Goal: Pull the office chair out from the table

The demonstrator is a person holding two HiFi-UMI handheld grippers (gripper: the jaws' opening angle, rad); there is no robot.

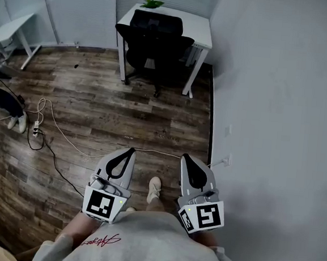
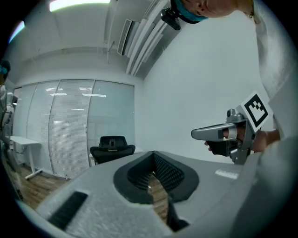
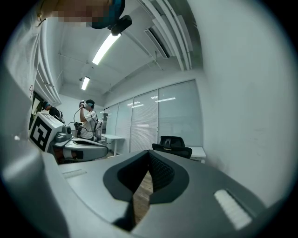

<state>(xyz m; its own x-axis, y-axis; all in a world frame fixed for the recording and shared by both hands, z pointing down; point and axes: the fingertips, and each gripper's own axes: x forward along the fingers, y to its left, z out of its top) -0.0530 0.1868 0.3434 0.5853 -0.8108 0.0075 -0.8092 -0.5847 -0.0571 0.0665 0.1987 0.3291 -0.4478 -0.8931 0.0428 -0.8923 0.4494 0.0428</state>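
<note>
A black office chair [image 1: 154, 41] stands tucked under a white table [image 1: 200, 32] against the far wall, its back toward me. It also shows small and distant as the chair [image 2: 110, 146] in the left gripper view and the chair [image 3: 173, 145] in the right gripper view. My left gripper [image 1: 130, 151] and right gripper [image 1: 185, 157] are held side by side near my body, pointing level at the chair and several steps short of it. Both are shut with nothing between their jaws.
A white cable [image 1: 71, 139] and a black cable [image 1: 53, 157] with a power strip [image 1: 36, 127] lie on the wood floor to the left. The grey wall [image 1: 279, 109] runs along the right. Another white table [image 1: 10, 31] stands far left. A person [image 3: 88, 121] stands in the background.
</note>
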